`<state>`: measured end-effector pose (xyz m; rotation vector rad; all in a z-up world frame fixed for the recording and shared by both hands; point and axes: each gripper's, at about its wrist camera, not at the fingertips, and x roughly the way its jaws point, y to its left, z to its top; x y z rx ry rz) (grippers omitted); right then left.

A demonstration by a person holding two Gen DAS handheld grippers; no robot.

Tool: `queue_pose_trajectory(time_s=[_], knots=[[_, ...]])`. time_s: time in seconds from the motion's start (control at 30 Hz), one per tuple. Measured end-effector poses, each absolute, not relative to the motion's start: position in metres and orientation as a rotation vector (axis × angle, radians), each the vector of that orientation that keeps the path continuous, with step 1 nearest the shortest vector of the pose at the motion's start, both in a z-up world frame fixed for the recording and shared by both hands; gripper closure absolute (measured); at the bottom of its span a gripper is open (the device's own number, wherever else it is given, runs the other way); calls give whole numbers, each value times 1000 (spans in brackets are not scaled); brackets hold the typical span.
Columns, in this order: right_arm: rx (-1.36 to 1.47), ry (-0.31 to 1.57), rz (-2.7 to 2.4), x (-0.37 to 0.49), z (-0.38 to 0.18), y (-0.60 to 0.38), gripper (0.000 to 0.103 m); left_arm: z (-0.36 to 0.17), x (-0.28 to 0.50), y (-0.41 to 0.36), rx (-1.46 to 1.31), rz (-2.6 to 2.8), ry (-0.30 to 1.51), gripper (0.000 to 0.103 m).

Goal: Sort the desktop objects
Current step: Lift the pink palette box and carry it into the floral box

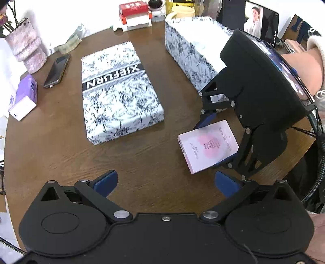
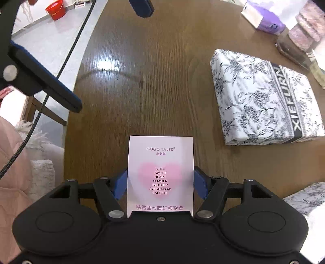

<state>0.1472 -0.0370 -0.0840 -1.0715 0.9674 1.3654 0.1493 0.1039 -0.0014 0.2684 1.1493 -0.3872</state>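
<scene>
Squeezing the pink palette box (image 2: 160, 174), the right gripper (image 2: 160, 182) sits near the flowery box (image 2: 262, 97); the left gripper (image 1: 165, 180) gapes, holding nothing.

A wide stretch of bare brown desk (image 1: 142, 162) lies open in front of the left gripper (image 1: 165, 182), whose blue fingers (image 1: 105, 182) stand spread apart with nothing between them. Ahead, a flat patterned box lid (image 1: 119, 91) marked XIEFURN lies across the middle of the desk. To its right stands a taller patterned box (image 1: 189, 52), with a clear lane of wood between the two. The right gripper (image 1: 215, 138), clamped on a pink palette box (image 1: 207, 146), fills the near right side. Along the left edge sit a phone (image 1: 57, 70), a purple tissue pack (image 1: 24, 97) and a vase (image 1: 26, 50). The far edge is crowded with a red box (image 1: 134, 12) and a mug (image 1: 182, 12).
</scene>
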Motion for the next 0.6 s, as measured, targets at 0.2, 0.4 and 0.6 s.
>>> queue_pose_trajectory(time_s=[0.2, 0.4, 0.6], knots=[[-1044, 916, 1366, 142, -55, -44, 34, 22, 149, 98, 244, -421, 1137, 0], [-1018, 862, 1336, 138, -21, -55, 34, 52, 148, 86, 262, -451, 1095, 0], [-1007, 804, 1280, 139, 16, -71, 34, 80, 148, 70, 288, -492, 1064, 0]])
